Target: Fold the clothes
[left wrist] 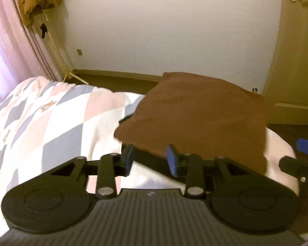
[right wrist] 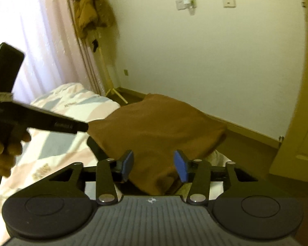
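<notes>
left gripper [left wrist: 151, 160] below brown garment [left wrist: 195, 112]

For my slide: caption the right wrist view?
Open right claw poised over a folded brown garment on a patterned bed.

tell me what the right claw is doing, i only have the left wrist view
Observer: The right claw is open, and the near corner of the brown cloth lies between its fingers.
Operator: is it pinching yet
Observer: No. Its blue pads are wide apart, one on each side of the corner.
Operator: how does my left one look from there
Observer: The left claw shows from the side. A hand grips it, and its front end is at the cloth's left edge.
</notes>
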Tool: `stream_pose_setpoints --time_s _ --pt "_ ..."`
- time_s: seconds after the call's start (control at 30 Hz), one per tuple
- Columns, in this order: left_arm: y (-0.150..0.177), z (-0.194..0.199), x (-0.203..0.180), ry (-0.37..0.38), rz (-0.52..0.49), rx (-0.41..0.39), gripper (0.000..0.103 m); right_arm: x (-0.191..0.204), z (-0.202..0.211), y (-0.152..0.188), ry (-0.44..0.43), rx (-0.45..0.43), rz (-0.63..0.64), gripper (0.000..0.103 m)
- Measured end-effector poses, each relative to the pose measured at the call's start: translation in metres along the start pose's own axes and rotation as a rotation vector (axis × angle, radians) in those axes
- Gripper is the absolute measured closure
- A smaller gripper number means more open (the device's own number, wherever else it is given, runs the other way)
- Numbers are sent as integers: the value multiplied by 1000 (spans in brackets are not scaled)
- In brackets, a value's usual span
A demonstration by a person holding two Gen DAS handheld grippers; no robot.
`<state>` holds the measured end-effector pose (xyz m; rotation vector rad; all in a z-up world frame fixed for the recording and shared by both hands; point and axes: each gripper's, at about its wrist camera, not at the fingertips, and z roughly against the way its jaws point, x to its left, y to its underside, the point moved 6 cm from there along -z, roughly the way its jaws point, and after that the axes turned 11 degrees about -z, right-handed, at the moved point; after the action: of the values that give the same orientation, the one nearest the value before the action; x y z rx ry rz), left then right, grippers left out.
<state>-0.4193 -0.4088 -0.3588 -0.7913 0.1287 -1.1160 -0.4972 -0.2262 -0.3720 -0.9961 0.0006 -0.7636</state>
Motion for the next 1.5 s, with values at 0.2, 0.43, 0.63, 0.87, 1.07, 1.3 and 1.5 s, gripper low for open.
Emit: stream_pose_setpoints --time_s 0.2,0.43,0.63,0.87,1.07,1.3,1.5 --pt "27 107 -11 10 14 11 43 17 91 9 42 30 -101 23" --pt "51 225 -13 -1 53 -22 26 38 194 13 90 1 -159 2" --pt "71 295 -13 -4 95 -33 21 50 257 13 121 -16 -192 2" --pt "85 342 -11 10 116 -53 13 71 284 12 203 -1 -156 2" --pt "91 362 -3 -22 112 -88 1 88 295 11 289 16 -104 2" --pt "101 382 -1 -86 92 -133 1 106 307 9 361 30 -79 2" --pt "115 382 1 -15 143 -83 1 108 315 10 261 24 -190 2"
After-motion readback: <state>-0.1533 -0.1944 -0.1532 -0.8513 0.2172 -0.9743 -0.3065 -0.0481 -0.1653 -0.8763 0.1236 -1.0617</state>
